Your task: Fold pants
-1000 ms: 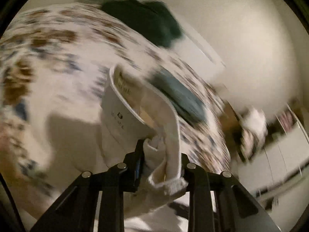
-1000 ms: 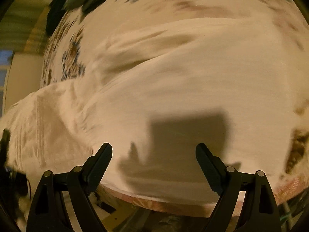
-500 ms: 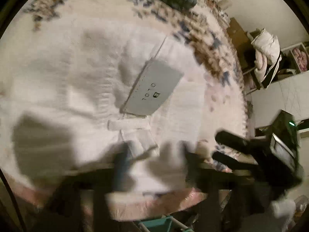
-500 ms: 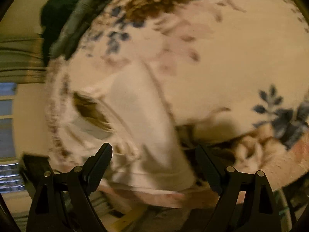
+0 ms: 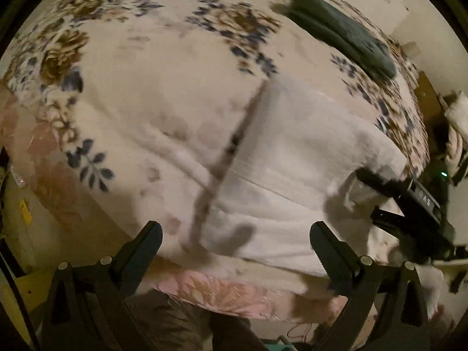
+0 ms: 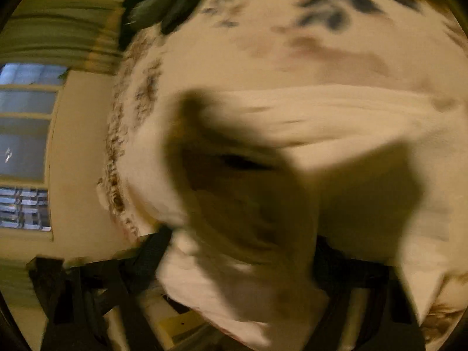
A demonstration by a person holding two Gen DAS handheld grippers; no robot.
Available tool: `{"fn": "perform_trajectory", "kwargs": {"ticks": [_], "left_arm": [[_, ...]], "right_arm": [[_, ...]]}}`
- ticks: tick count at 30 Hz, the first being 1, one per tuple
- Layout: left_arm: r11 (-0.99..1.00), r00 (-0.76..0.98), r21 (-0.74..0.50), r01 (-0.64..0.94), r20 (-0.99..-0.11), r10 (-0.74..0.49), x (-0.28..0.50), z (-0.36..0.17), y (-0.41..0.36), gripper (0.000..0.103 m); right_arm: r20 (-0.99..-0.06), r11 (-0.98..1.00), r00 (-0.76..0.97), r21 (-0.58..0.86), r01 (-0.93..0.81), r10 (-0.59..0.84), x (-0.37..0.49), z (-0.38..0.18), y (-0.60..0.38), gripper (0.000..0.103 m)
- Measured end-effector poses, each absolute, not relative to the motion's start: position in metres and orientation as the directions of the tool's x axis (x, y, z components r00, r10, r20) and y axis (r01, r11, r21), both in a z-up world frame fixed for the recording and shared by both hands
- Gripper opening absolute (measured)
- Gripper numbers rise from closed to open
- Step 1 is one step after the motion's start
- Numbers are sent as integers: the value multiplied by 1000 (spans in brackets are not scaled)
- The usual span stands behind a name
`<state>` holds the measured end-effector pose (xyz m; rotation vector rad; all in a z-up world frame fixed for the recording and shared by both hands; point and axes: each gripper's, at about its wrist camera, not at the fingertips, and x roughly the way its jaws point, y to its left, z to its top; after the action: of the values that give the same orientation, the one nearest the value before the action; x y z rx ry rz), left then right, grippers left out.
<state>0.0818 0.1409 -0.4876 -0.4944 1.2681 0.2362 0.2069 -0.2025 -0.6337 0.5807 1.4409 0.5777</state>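
The white pants (image 5: 295,158) lie folded on a floral bedspread (image 5: 152,67) near its front edge. My left gripper (image 5: 234,239) is open and empty, hovering just in front of the pants' near edge. My right gripper (image 5: 409,201) shows at the right of the left wrist view, its fingers on the pants' right end. In the blurred right wrist view a bunched fold of the white pants (image 6: 242,228) fills the space between the right gripper's fingers (image 6: 149,251), which stand wide apart; whether they pinch the cloth cannot be told.
Dark green clothes (image 5: 342,32) lie at the far side of the bed. A window (image 6: 23,143) and wall are at the left of the right wrist view. Furniture with white bundles (image 5: 456,117) stands to the right of the bed.
My left gripper let go of the white waistband, opened and drew back to the front edge. The pants now lie flat. My right gripper moved into the pants' right end.
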Motion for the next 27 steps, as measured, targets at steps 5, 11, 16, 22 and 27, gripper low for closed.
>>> {"fn": "perform_trajectory", "kwargs": {"ticks": [5, 11, 16, 22, 27], "left_arm": [[850, 324, -238, -470, -942, -85, 87, -479, 147, 103], [860, 374, -300, -413, -917, -140, 112, -466, 131, 103], [853, 376, -389, -347, -891, -254, 157, -479, 103, 103], [848, 312, -442, -291, -882, -353, 224, -519, 79, 103], [841, 246, -494, -220, -862, -442, 274, -550, 60, 98]], "right_arm": [[-767, 770, 86, 638, -3, 635, 185, -592, -221, 16], [-806, 796, 181, 588, 140, 563, 161, -553, -322, 15], [-876, 807, 174, 482, 341, 450, 148, -587, -410, 16], [-837, 723, 129, 528, 445, 532, 147, -621, -457, 51], [-812, 697, 189, 574, 430, 552, 158, -619, -466, 77]]}}
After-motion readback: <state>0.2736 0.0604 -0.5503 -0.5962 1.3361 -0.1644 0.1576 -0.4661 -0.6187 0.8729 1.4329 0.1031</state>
